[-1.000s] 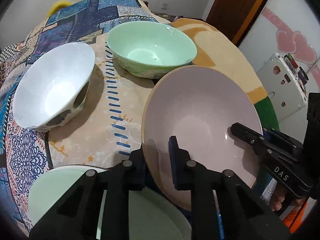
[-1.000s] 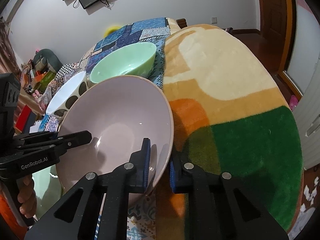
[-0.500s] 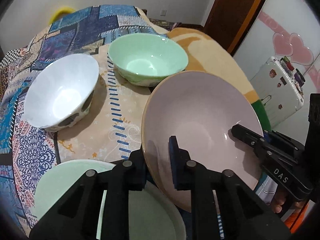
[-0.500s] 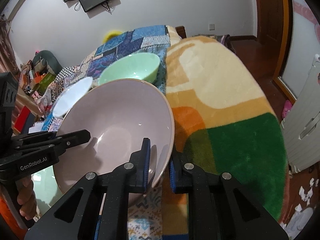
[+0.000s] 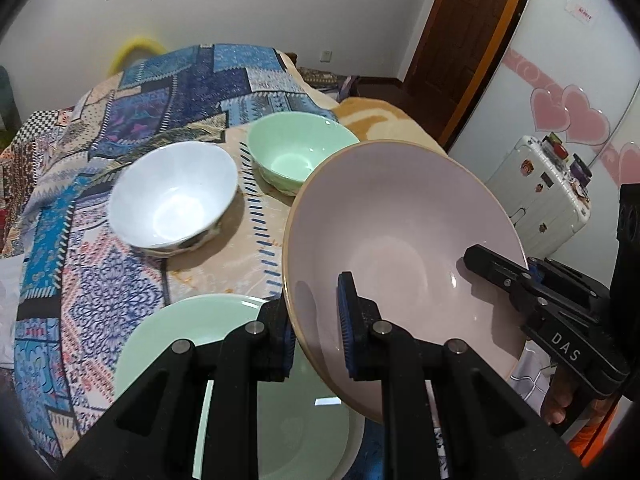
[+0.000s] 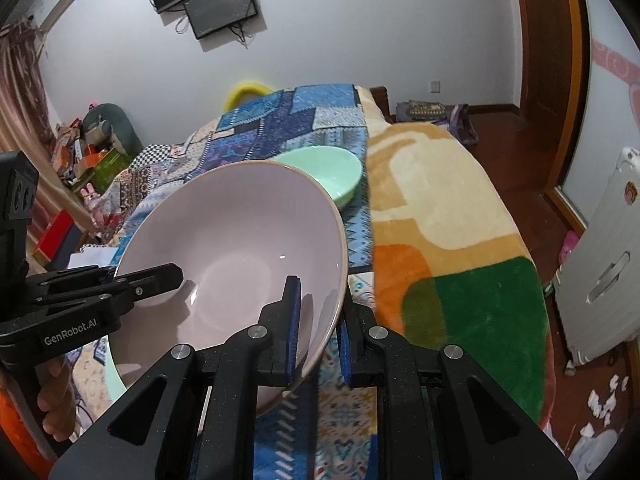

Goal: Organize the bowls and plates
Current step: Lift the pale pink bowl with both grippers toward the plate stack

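A large pale pink bowl hangs in the air above the bed, held from both sides. My left gripper is shut on its near-left rim, one pad inside and one outside. My right gripper is shut on the opposite rim; it shows in the left wrist view as the black tool at the right. Below the pink bowl lies a pale green plate. A white bowl and a green bowl stand farther back on the patterned cloth.
The dishes rest on a bed with a blue patchwork cover and an orange, cream and green blanket. A white suitcase stands at the right by a wooden door. Clutter lies on the floor at the left.
Both grippers have lifted the pink bowl higher off the bed. The white and green bowls now look smaller and farther below, and more of the green plate shows.
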The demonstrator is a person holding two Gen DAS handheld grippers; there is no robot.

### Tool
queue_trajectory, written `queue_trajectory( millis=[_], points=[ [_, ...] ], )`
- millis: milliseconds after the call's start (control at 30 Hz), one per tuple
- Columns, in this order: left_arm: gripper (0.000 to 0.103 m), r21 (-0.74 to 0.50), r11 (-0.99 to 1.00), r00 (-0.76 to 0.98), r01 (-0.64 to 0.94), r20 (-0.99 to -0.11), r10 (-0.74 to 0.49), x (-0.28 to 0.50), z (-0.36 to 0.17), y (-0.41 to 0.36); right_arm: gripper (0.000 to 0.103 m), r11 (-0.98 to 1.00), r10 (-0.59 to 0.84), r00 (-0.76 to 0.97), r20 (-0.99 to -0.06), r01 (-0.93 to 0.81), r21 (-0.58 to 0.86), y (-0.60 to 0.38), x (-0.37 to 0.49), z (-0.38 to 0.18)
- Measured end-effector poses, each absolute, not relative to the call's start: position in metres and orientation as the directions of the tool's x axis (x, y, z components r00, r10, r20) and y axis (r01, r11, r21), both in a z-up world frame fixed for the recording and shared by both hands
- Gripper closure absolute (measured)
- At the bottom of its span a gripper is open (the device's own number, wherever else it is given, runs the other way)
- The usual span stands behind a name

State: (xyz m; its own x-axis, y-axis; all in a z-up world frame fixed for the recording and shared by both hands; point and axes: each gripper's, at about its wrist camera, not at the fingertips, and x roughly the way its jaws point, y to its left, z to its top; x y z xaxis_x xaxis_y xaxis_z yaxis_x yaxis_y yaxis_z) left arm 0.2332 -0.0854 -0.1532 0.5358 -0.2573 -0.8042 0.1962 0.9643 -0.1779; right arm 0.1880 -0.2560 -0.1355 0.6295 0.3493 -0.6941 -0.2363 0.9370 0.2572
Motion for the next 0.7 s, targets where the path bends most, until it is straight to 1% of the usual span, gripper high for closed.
queue_trajectory(
  millis=[433, 700],
  points=[
    [0.085, -0.191, 0.971, 0.603, 0.142, -0.762, -0.238, 0.178, -0.121, -0.028, 0.088, 0.924, 0.379, 0.638, -0.671, -0.300, 0.236, -0.199, 0.164, -0.120],
    [0.085, -0.205, 0.976, 0.621, 0.072, -0.756, -0.205, 0.146, -0.119, 0.022, 0.088, 0.902, 0.418, 0.614, -0.669, -0.366, 0.228, -0.154, 0.155, -0.120]
  ],
)
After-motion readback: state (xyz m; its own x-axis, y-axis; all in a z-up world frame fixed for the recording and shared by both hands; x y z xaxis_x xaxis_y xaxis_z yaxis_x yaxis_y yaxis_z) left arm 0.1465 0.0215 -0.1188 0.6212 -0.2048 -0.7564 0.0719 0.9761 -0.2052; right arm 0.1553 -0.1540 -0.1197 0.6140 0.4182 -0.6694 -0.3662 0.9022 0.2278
